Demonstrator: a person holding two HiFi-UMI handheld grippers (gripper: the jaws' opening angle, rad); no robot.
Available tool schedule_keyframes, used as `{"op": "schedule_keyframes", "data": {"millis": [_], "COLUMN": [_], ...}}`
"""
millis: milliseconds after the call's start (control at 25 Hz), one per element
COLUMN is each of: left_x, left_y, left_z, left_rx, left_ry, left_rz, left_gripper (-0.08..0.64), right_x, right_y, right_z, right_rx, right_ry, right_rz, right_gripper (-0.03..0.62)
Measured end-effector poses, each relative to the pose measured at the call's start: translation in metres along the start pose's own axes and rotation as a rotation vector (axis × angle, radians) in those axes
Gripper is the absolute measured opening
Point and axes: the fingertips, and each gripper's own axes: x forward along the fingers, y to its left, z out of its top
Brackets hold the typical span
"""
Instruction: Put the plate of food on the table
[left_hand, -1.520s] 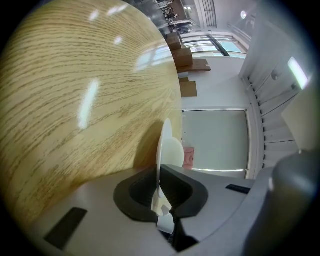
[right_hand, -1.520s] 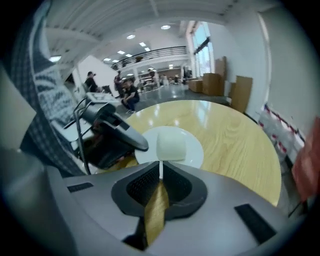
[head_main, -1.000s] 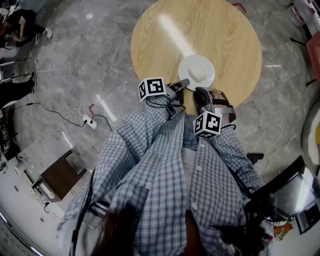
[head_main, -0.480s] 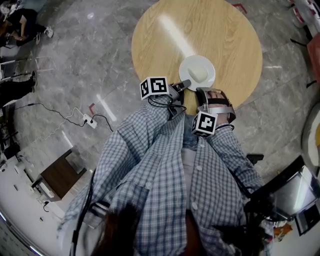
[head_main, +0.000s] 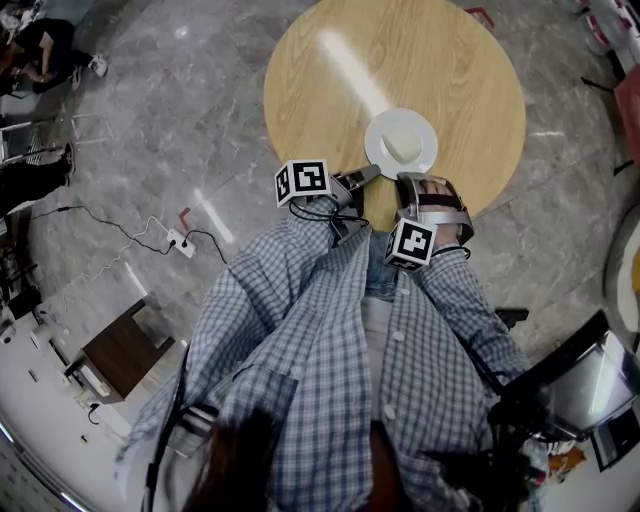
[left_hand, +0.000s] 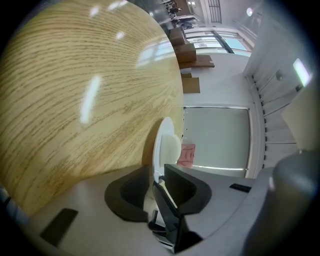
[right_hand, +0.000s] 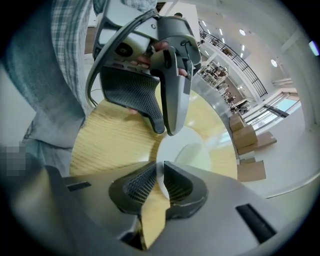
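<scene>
The plate (head_main: 401, 143) is white and carries a pale piece of food (head_main: 403, 147). It is positioned over the round wooden surface (head_main: 330, 70), right of centre in the head view and near that surface's lower edge. No view shows whether the plate's underside touches the wood.

Your left gripper (left_hand: 156, 176) is clamped on the plate's rim. In the left gripper view the plate appears edge-on at lower centre, with its thin white edge pinched between the two dark jaws. In the head view this gripper meets the plate at its lower left edge, and the left marker cube (head_main: 303, 182) sits further left.

Your right gripper (right_hand: 161, 175) is likewise pinching the rim. In the right gripper view the white edge runs between the two ribbed jaws at lower centre. In the head view this gripper meets the plate from below, with the right marker cube (head_main: 415, 243) beneath it. The right gripper view also shows the left gripper at upper centre, with its tip on the far side of the plate.

Your checked shirt (head_main: 330, 380) fills the lower half of the head view. A grey marble floor (head_main: 150, 130) surrounds the surface. A white power strip (head_main: 180, 242) with its cable lies at the left of the frame.
</scene>
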Motion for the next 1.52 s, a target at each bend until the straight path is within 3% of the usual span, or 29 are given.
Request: {"op": "schedule_keyframes", "data": {"millis": [200, 440, 560, 640, 800, 880, 960, 1120, 1280, 1520], "left_x": [0.000, 0.005, 0.007, 0.004, -0.003, -0.006, -0.008, -0.011, -0.009, -0.045], "left_y": [-0.005, -0.005, -0.004, -0.005, -0.022, -0.032, -0.040, -0.061, -0.079, -0.116], "left_z": [0.003, 0.005, 0.006, 0.009, 0.018, 0.022, 0.026, 0.031, 0.042, 0.030], "left_rx": [0.008, -0.006, -0.013, 0.002, 0.112, 0.178, 0.255, 0.411, 0.504, 0.690], "left_ry": [-0.005, -0.007, -0.011, -0.025, -0.066, -0.085, -0.103, -0.139, -0.170, -0.207], "left_rz": [-0.016, -0.021, -0.022, -0.009, -0.036, -0.046, -0.039, -0.039, -0.038, -0.037], "left_gripper": [0.078, 0.078, 0.078, 0.078, 0.075, 0.038, 0.008, 0.008, 0.008, 0.008], "right_x": [0.004, 0.001, -0.001, -0.005, -0.019, -0.026, -0.031, -0.037, -0.044, -0.086], "right_y": [0.002, -0.002, -0.007, -0.014, -0.037, -0.052, -0.063, -0.077, -0.096, -0.114], "right_z": [-0.002, 0.002, 0.002, 0.002, -0.003, -0.010, -0.019, -0.036, -0.036, -0.014], "right_rx": [0.052, 0.224, 0.302, 0.402, 0.769, 0.952, 1.071, 1.158, 1.210, 1.186], "right_ry": [-0.001, -0.068, -0.097, -0.135, -0.243, -0.289, -0.318, -0.348, -0.399, -0.464], "right_rz": [0.036, 0.094, 0.088, 0.076, 0.095, 0.091, 0.074, 0.005, -0.022, -0.146], "right_gripper": [0.051, 0.052, 0.052, 0.051, 0.041, 0.008, 0.008, 0.008, 0.008, 0.008]}}
